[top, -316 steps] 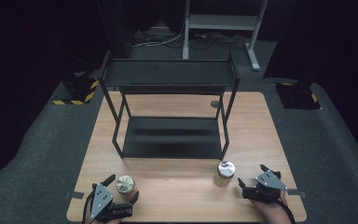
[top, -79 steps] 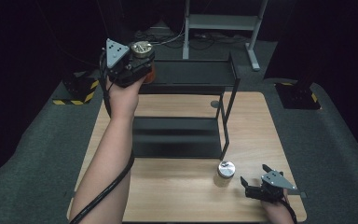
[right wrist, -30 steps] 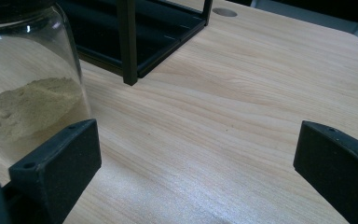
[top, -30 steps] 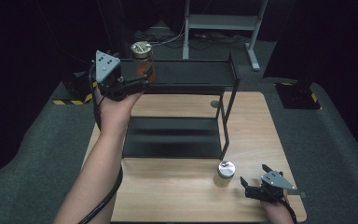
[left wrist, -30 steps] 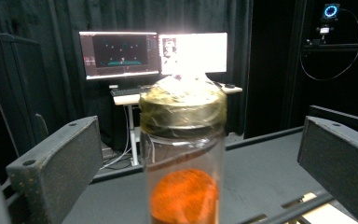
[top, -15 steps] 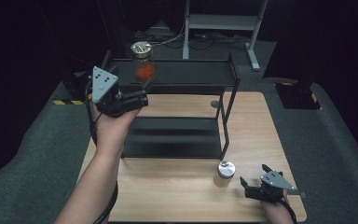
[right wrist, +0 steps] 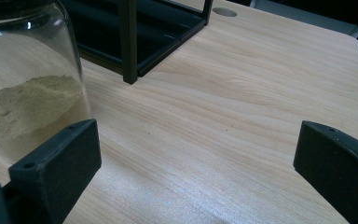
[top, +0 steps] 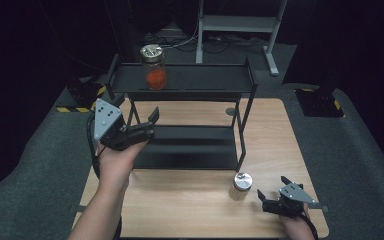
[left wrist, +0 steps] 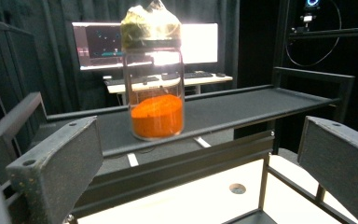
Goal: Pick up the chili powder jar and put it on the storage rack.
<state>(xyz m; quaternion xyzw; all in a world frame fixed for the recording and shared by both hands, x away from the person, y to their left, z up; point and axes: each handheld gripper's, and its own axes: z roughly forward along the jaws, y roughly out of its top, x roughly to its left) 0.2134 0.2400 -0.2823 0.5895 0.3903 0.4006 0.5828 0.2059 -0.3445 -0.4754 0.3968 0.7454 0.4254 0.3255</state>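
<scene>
Orange-powder jar (top: 153,66) parked on top shelf (top: 200,78), upright, near left end, set in from front lip.

High view: left gripper (top: 141,125) in mid-air off rack's front-left corner, jaws apart, empty, well clear of jar. Right gripper (top: 269,200) low at table (top: 180,195) front-right, jaws apart, just beside second jar (top: 242,182); bare wood all around. Left gripper view: jar (left wrist: 154,74) centred between spread jaws but farther off; about a third full of orange powder, lid on. Shelf rail (left wrist: 177,135) just below. Right gripper view: pale-powder jar (right wrist: 25,79) by left jaw, contact not discernible; rack leg (right wrist: 127,39) behind, open tabletop to the right.
</scene>
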